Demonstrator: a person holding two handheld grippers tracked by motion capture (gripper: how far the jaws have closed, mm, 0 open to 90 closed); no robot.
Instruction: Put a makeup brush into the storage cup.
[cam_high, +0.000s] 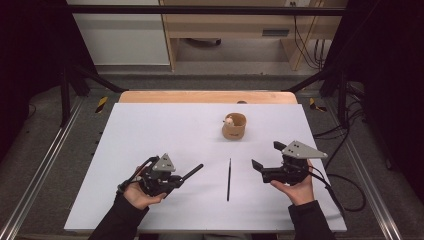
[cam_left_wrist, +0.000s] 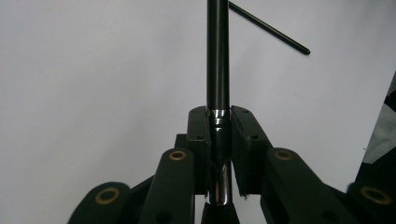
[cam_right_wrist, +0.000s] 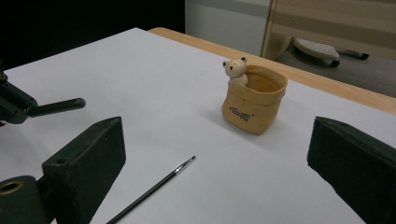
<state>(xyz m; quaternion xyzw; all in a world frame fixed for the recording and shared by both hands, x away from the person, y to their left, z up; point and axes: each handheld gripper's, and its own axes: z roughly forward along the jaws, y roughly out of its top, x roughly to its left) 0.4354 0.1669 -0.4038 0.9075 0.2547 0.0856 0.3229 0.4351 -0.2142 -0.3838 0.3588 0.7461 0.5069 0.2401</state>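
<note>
Left claw (cam_left_wrist: 219, 140) clamped tight on a black pen (cam_left_wrist: 218, 60), barrel jutting straight out past the tips, held low over the white surface (cam_high: 165, 130). Glossy, round, with a chrome band at the grip. Right claw (cam_right_wrist: 215, 154) gaping wide, empty, aimed at a tan bear pen holder (cam_right_wrist: 253, 99). Thin black refill (cam_high: 229, 179) lying flat between both claws.

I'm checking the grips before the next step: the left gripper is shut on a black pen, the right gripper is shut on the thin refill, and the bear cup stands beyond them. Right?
Not quite: the right gripper is open and holds nothing; the refill lies loose on the table, as the right gripper view shows. The left gripper is shut on the pen, and the bear cup stands beyond them.
</note>
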